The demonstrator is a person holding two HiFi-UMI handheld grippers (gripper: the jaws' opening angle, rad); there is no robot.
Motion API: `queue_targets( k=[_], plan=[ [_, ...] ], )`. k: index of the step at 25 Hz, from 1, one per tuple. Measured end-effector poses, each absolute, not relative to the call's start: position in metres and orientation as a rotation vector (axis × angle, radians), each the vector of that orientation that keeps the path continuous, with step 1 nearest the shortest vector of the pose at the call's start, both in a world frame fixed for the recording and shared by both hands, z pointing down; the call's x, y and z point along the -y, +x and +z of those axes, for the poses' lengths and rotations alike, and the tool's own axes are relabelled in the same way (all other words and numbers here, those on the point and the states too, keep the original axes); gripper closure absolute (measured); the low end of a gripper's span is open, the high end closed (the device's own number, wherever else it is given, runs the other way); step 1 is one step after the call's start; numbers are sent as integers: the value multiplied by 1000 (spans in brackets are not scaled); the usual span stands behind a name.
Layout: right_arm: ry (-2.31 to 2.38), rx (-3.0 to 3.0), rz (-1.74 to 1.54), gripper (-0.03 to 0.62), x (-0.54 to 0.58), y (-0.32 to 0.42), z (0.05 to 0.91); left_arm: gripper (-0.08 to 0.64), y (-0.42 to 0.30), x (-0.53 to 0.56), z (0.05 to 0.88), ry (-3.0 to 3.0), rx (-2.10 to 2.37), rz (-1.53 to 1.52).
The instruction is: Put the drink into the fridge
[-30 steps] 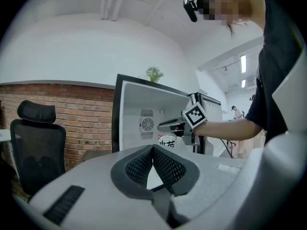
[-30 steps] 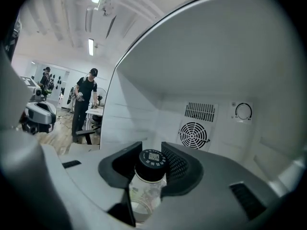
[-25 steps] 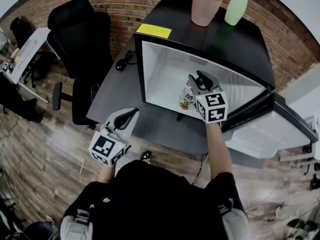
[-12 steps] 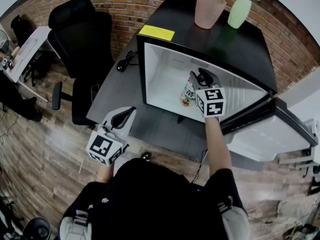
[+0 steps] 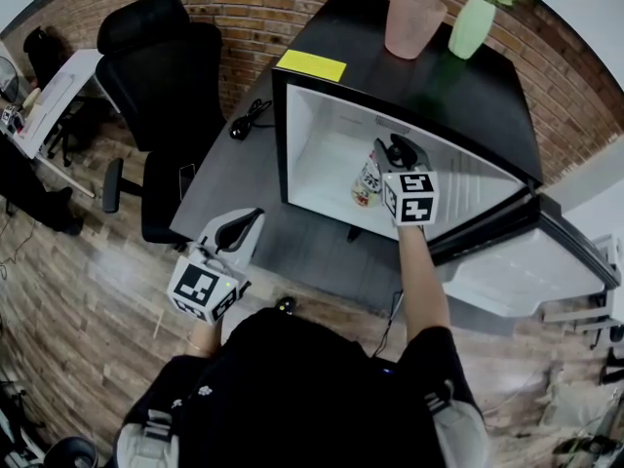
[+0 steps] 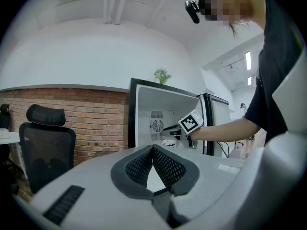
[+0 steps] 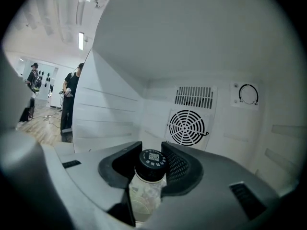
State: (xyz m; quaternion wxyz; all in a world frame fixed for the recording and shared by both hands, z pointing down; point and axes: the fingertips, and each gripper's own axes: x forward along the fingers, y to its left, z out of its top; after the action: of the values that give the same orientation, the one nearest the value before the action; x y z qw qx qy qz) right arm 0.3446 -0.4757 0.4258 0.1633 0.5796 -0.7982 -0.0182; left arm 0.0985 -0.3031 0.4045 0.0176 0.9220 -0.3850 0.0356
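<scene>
The fridge [image 5: 281, 135] is standing with its door [image 5: 526, 261] swung wide to the right, leaving the whole mouth open toward the person. Inside, the right gripper [image 5: 383, 156], clamped on the drink [image 5: 368, 181], is filling the middle, and bare white floor is lying open to the drink's left. The fan grille [image 7: 188, 127] is closing off the back. An office chair [image 5: 161, 76] is crowding the left approach, seemingly clear of the left gripper [image 5: 237, 232], which is hanging outside with its jaws together.

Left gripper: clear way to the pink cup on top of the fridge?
Probably yes. The left gripper hangs empty, and the pink cup stands uncovered on the fridge top; the right gripper is inside, below.
</scene>
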Motion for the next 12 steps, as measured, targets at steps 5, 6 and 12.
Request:
queue_targets(
  k=[5,6,12],
  plan=[
    [1674,2250,-44,466,476,350,432,557,97,301,405,2861,1201,105],
    [1675,2247,-47,466,476,351,433,557,96,301,405,2857,1204,105],
    [1656,2243,-62,466,474,348,434,557,95,299,407,2864,1205,103]
  ],
)
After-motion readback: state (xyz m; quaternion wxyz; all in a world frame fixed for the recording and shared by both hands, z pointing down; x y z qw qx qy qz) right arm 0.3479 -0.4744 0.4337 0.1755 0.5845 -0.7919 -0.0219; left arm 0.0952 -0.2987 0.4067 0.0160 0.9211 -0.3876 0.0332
